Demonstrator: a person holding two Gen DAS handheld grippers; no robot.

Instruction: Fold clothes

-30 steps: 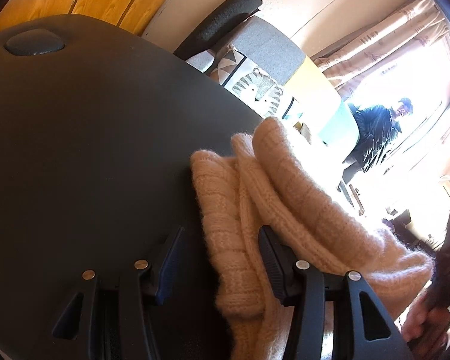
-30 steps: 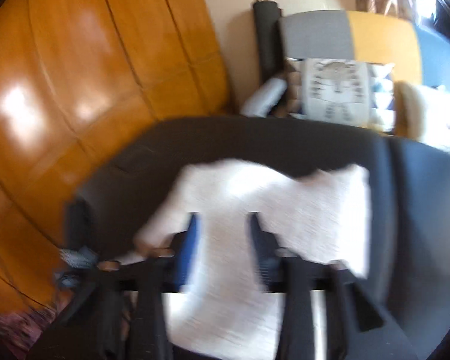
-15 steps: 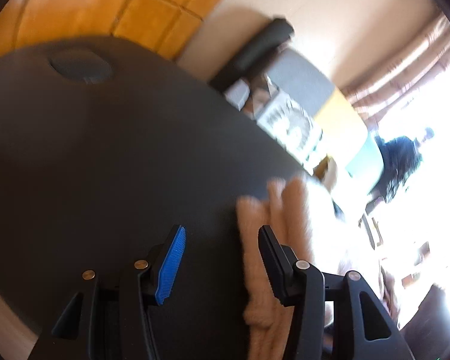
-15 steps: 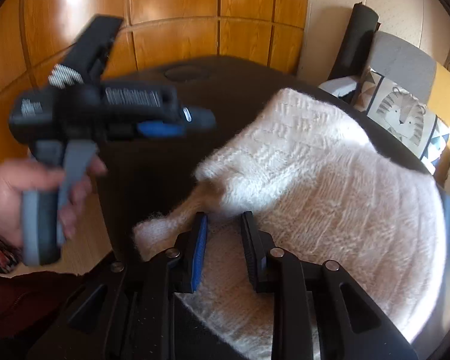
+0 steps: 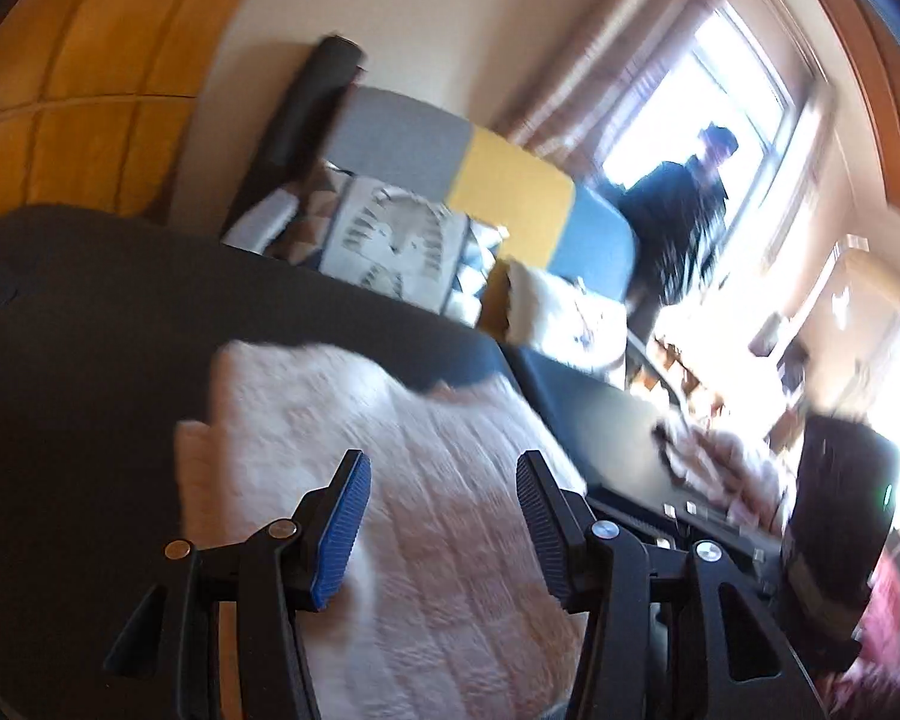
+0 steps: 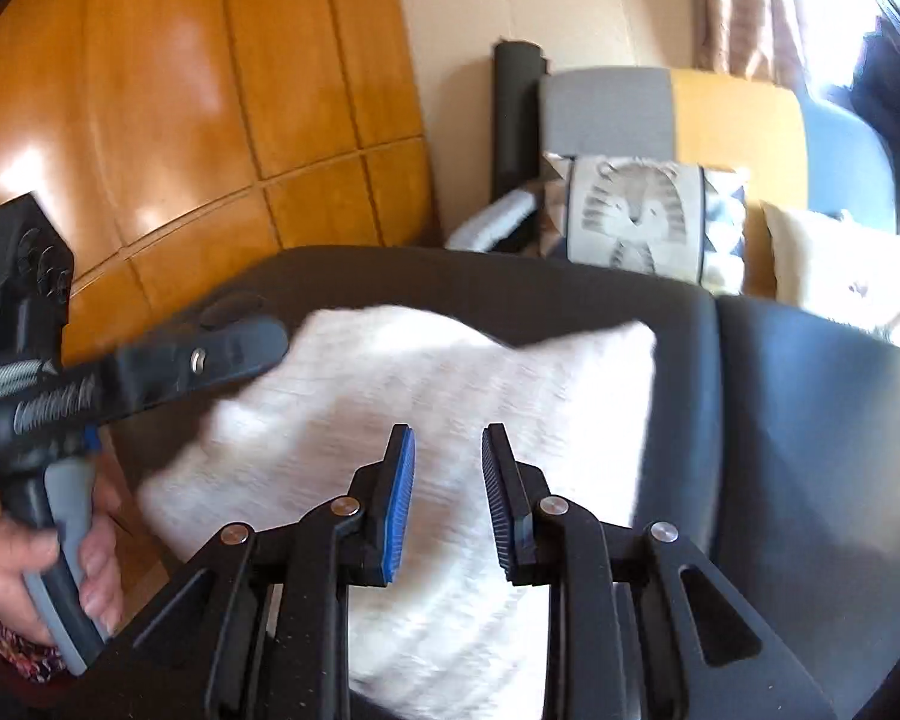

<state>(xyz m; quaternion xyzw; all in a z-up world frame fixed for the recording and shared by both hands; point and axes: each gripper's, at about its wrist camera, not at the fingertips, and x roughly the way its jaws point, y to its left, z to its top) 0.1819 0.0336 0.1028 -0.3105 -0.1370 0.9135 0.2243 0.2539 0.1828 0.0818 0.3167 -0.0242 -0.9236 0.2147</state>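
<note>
A cream knitted sweater [image 5: 402,480] lies folded on a black table [image 5: 90,312]; it also shows in the right wrist view [image 6: 450,396]. My left gripper [image 5: 441,468] is open and empty, hovering over the sweater. It appears from the side in the right wrist view [image 6: 234,354], held by a hand at the sweater's left edge. My right gripper [image 6: 447,450] is open with a narrow gap and holds nothing, above the sweater's near part.
A sofa [image 6: 678,114] with a tiger cushion [image 6: 636,210] stands behind the table. A wooden wall [image 6: 180,90] is at the left. A second dark table section [image 6: 810,420] adjoins at the right. A bright window [image 5: 720,96] is at the far right.
Both grippers have let go of the sweater and pulled back above it. The sweater now lies flat and folded. The left gripper swung right, over the cloth.
</note>
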